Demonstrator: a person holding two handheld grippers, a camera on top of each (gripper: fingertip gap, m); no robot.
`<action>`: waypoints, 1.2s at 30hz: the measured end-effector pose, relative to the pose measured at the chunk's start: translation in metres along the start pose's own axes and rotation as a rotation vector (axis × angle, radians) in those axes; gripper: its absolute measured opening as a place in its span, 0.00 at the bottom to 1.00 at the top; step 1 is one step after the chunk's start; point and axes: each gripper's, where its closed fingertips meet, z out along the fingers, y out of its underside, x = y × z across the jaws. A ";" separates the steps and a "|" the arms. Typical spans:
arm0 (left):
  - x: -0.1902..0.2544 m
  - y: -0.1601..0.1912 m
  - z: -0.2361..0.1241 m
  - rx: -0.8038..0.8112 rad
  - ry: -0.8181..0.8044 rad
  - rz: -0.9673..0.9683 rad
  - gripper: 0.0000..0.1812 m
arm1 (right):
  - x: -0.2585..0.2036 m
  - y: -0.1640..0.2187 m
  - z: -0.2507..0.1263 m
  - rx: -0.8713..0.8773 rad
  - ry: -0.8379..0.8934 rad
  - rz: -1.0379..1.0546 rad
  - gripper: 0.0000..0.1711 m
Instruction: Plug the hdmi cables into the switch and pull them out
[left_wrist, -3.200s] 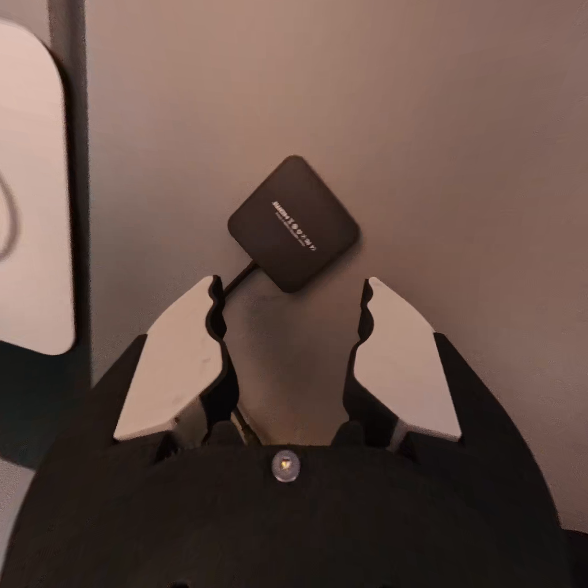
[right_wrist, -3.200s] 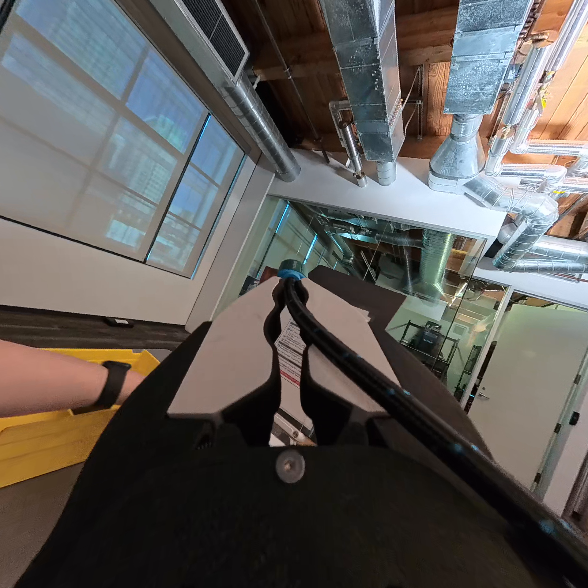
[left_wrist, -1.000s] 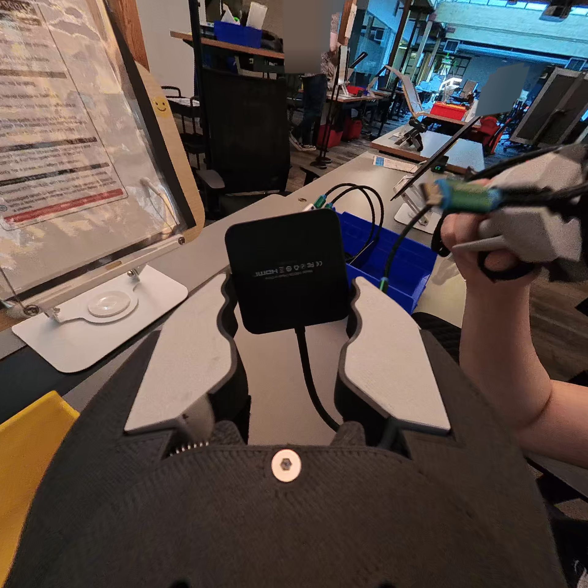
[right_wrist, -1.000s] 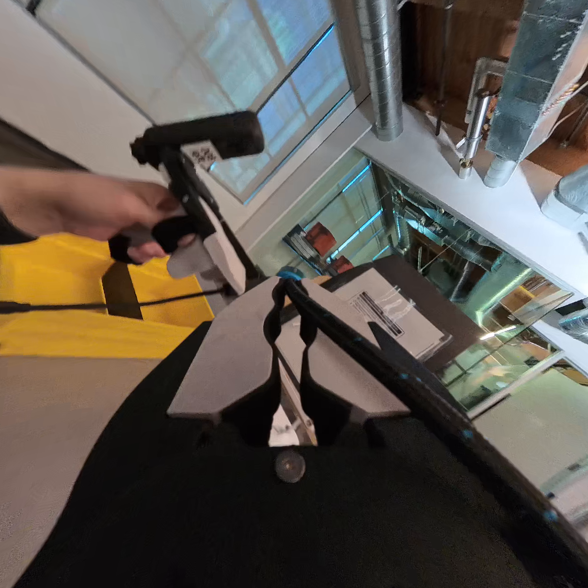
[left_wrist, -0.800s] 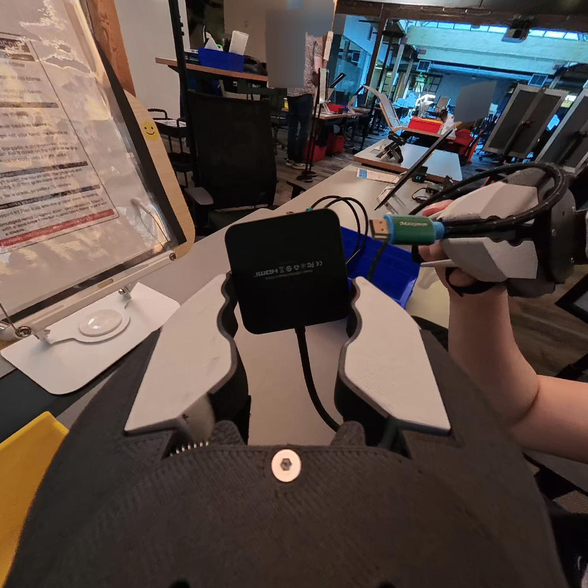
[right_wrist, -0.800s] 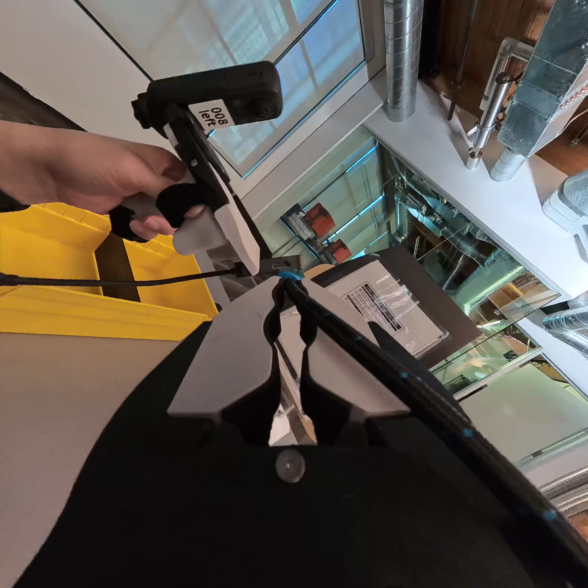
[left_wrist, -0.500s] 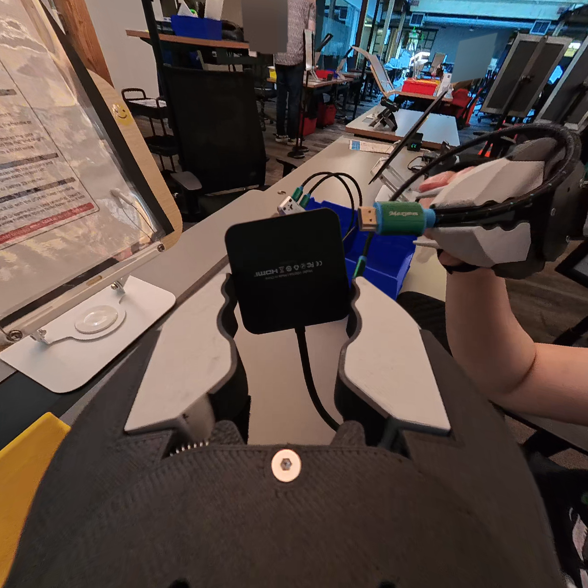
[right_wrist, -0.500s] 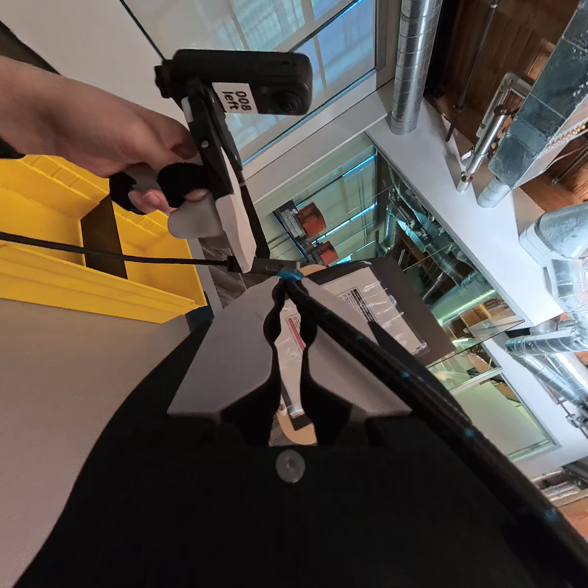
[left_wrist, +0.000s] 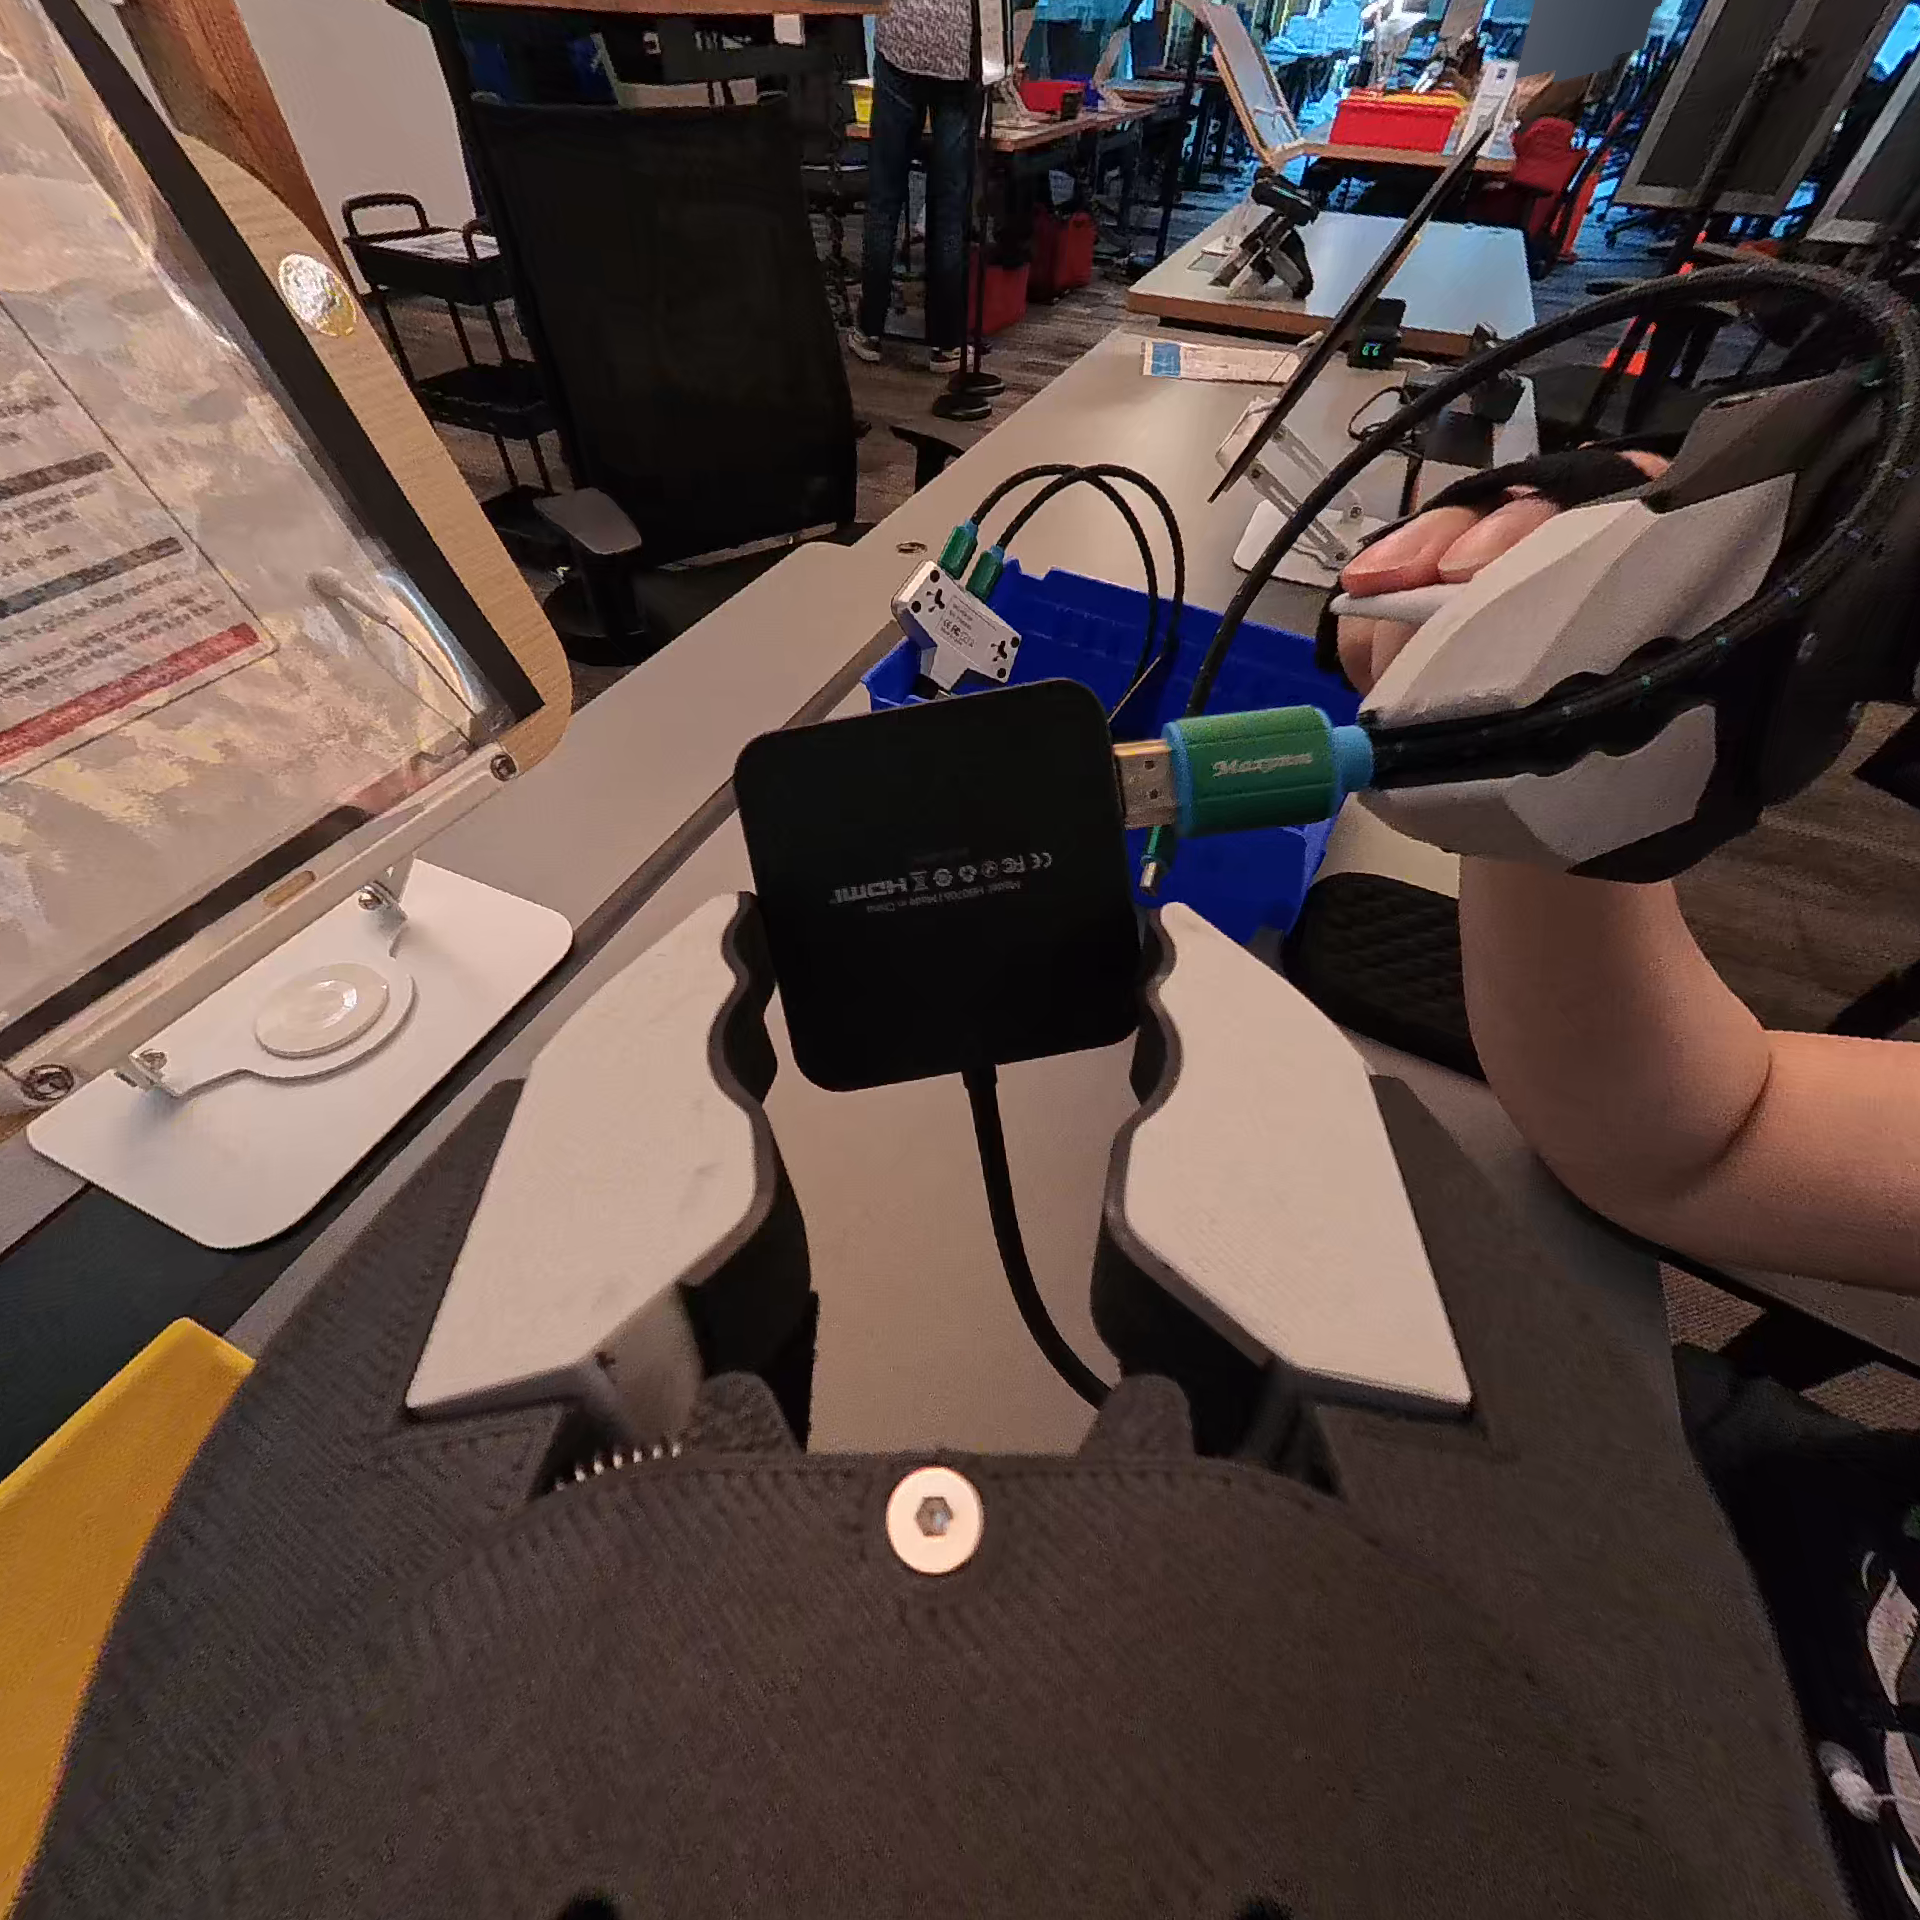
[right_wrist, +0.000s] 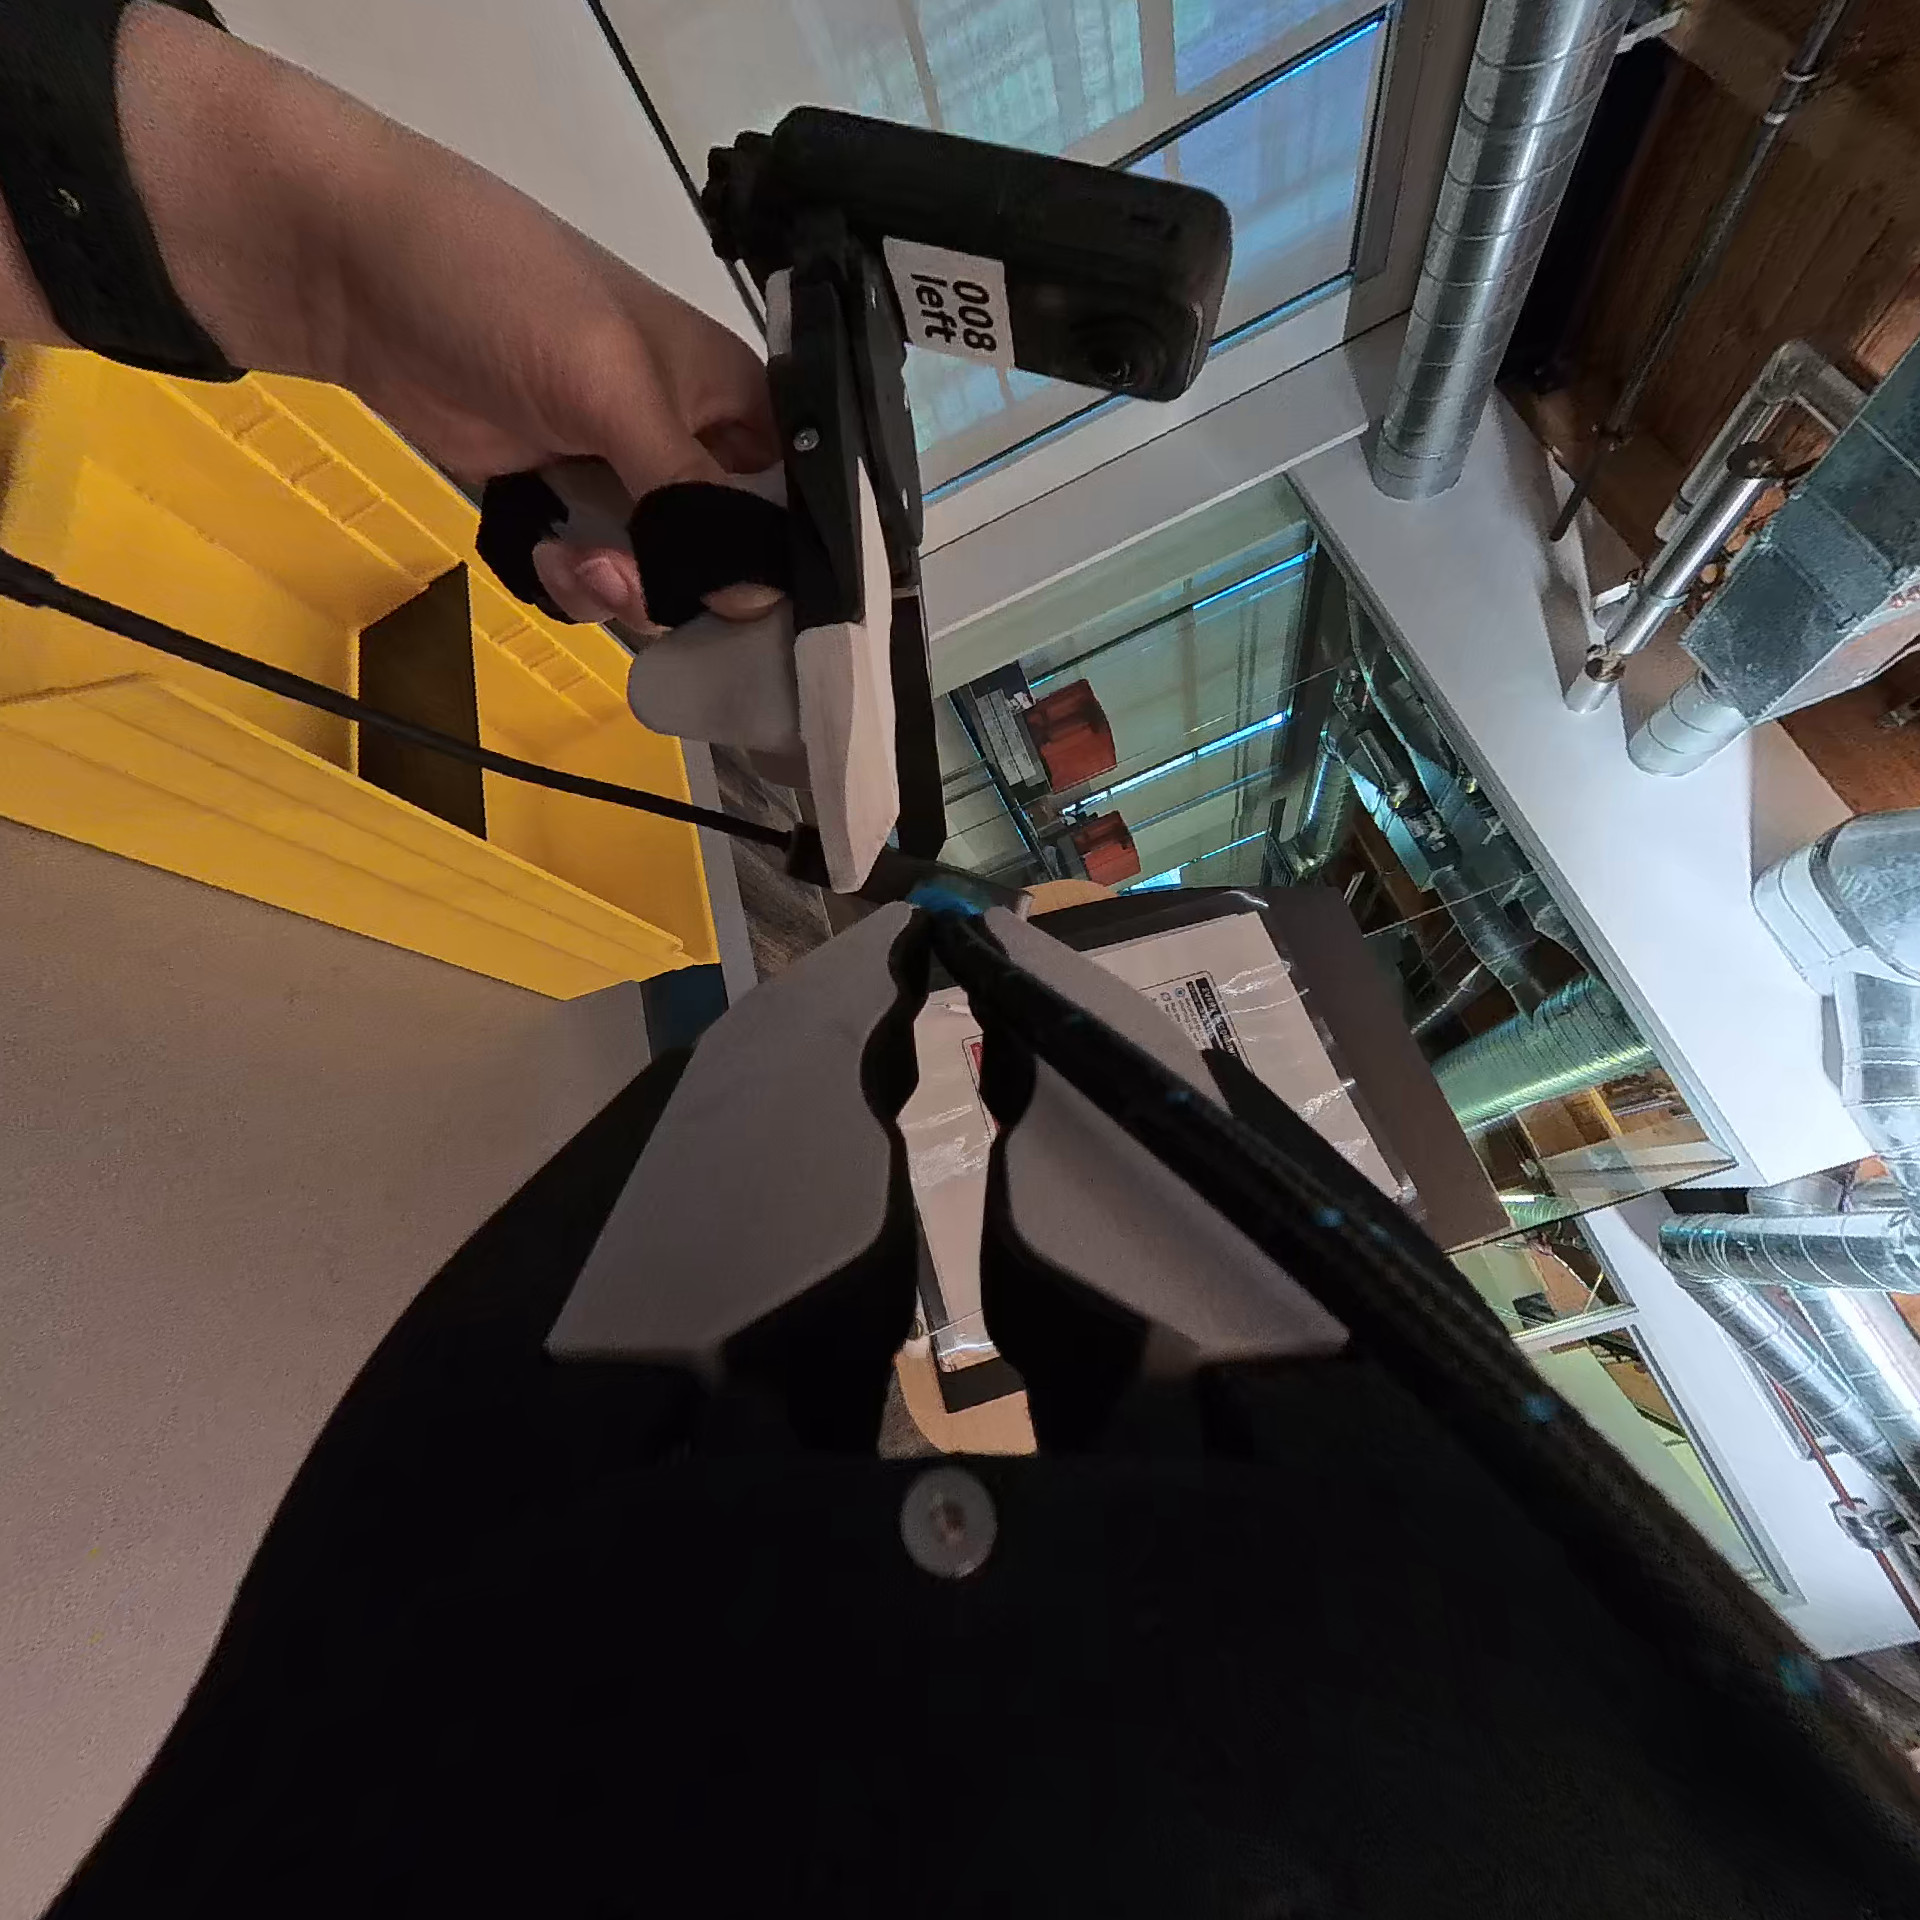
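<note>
My left gripper (left_wrist: 951, 925) is shut on a black square hdmi switch (left_wrist: 935, 883) and holds it above the grey table (left_wrist: 727, 675). The switch's own thin black cable (left_wrist: 997, 1195) hangs back between the fingers. My right gripper (left_wrist: 1371, 753) comes in from the right, shut on a black braided hdmi cable (left_wrist: 1558, 727) just behind its green and blue plug (left_wrist: 1247, 769). The plug's metal tip (left_wrist: 1143, 779) meets the switch's right edge, and most of the metal shows. In the right wrist view my right gripper (right_wrist: 951, 914) pinches the cable (right_wrist: 1143, 1070), and the left gripper's finger (right_wrist: 852, 727) is just beyond.
A blue bin (left_wrist: 1226, 665) stands behind the switch, with a silver adapter (left_wrist: 956, 623) and two green-plugged cables at its rim. A tilted document stand (left_wrist: 208, 520) on a white base is at the left. A yellow bin (right_wrist: 260, 623) lies near the left hand.
My right gripper has carried the plug down and left, from well right of the switch to its right edge. My left gripper has kept its hold on the switch.
</note>
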 end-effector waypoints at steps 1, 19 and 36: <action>0.001 0.000 0.000 0.000 0.000 0.001 0.37 | 0.000 0.000 0.000 0.001 -0.001 0.000 0.04; 0.003 0.015 -0.002 -0.110 -0.004 0.027 0.37 | -0.016 0.000 0.000 0.017 -0.084 -0.056 0.04; 0.007 0.014 -0.004 -0.125 -0.038 0.049 0.37 | -0.018 0.000 0.000 0.056 -0.102 0.002 0.04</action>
